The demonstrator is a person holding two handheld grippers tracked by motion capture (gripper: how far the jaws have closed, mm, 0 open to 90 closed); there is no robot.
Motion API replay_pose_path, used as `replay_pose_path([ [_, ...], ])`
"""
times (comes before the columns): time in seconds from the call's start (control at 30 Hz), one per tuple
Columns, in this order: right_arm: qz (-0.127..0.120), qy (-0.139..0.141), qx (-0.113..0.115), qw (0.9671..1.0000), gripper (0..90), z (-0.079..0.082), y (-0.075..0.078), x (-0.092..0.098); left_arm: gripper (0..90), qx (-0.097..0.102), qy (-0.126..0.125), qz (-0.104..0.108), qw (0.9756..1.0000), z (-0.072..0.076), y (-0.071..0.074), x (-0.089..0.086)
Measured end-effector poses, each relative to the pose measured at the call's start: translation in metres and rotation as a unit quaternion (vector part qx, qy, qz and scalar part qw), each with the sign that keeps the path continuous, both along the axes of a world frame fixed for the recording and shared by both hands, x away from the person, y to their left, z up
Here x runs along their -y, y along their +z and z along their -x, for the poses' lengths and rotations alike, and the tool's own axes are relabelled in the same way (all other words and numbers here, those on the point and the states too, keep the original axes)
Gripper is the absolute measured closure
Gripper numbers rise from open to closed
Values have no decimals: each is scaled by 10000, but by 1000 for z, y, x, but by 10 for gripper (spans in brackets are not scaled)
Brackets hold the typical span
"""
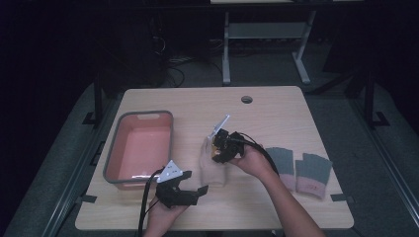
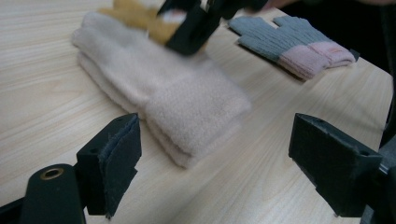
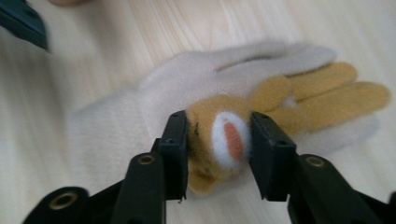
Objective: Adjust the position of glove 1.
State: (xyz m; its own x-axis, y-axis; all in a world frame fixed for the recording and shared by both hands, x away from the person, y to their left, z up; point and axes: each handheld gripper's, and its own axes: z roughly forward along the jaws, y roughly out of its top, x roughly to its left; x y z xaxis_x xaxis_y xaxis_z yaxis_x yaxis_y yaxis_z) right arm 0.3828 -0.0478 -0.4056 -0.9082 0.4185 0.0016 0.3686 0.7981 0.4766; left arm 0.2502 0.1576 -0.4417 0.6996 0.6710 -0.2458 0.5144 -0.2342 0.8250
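Note:
A cream fleece glove lies flat in the middle of the wooden table. On top of it rests a brown glove with a white and orange patch. My right gripper comes in from the right, and its jaws press on that brown glove from both sides at the patch. My left gripper stands wide open near the table's front edge. It points at the cream glove's cuff with nothing between its jaws.
A pink tub with a grey rim stands at the left of the table. Two grey gloves with pink cuffs lie side by side at the right. A cable hole sits near the far edge.

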Motion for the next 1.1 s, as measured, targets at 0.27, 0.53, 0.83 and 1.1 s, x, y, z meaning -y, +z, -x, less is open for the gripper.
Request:
replay_pose_path([
  [0.27,-600,-690,-372,9951,316,-2,-5,23,197,-261,132,64,9996,-6,4,6],
  [0.53,-1027,-1238,-435,9860,269,2,8,46,194,-630,179,-135,9978,-24,12,16],
  [0.83,-1323,-1624,-625,9758,260,0,7,57,220,-953,507,-177,9940,-43,12,25],
  [1.1,-1510,-2043,-887,9631,274,-13,-4,55,261,-1115,635,-477,9906,-51,1,33],
])
